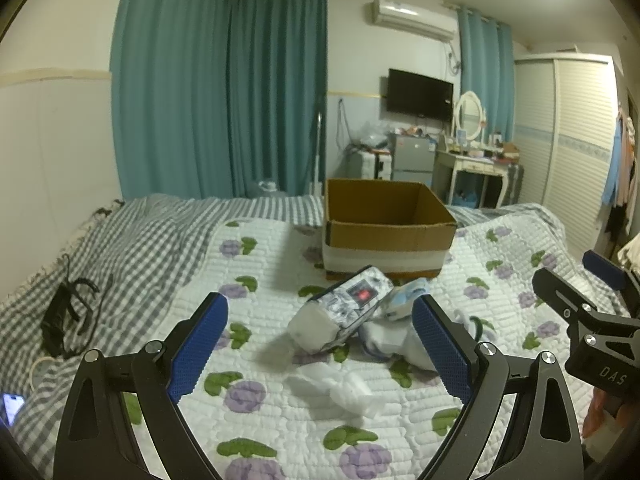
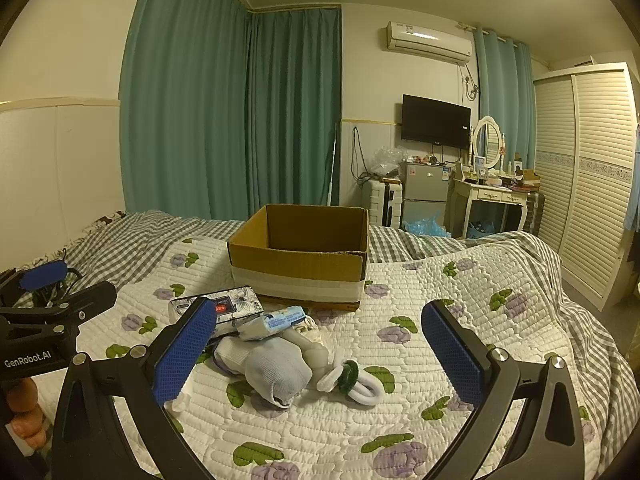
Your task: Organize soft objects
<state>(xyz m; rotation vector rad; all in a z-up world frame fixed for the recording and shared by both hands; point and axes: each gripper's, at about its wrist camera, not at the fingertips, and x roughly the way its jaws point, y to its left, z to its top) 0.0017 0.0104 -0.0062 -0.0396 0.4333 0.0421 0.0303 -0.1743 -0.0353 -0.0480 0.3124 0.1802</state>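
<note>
Both tools hang above a bed [image 2: 460, 280] spread with a white quilt printed with purple flowers and green leaves, a grey checked sheet lying beyond and beside it; the left hand-held gripper [image 1: 320, 344] is released, its blue ribbed pads wide apart and grasping nothing, and the right hand-held gripper [image 2: 320, 350] is likewise spread with nothing between its pads; the right tool also shows at the right edge of the left wrist view, and the left tool at the left edge of the right wrist view. The soft things lie in a loose heap on the quilt, just in front of an open cardboard box [image 2: 298, 258] with a pale band around its lower half, whose inside is hidden by its near wall; nearest the box lies a flower-printed tissue pack [image 1: 344, 308] with a red label, tilted, and against it a blue-and-white packet [image 2: 274, 322]; nearer the right tool sits a pale blue rolled sock [image 2: 278, 370], with a white bundle [image 2: 234, 354] beside it and a white loop of cloth ringed by a dark green band [image 2: 352, 378] just to its right; in the left wrist view a crumpled white piece [image 1: 332, 394] rests between the pads' line of sight, blurred. Teal curtains [image 2: 232, 112] hang behind the bed.
</note>
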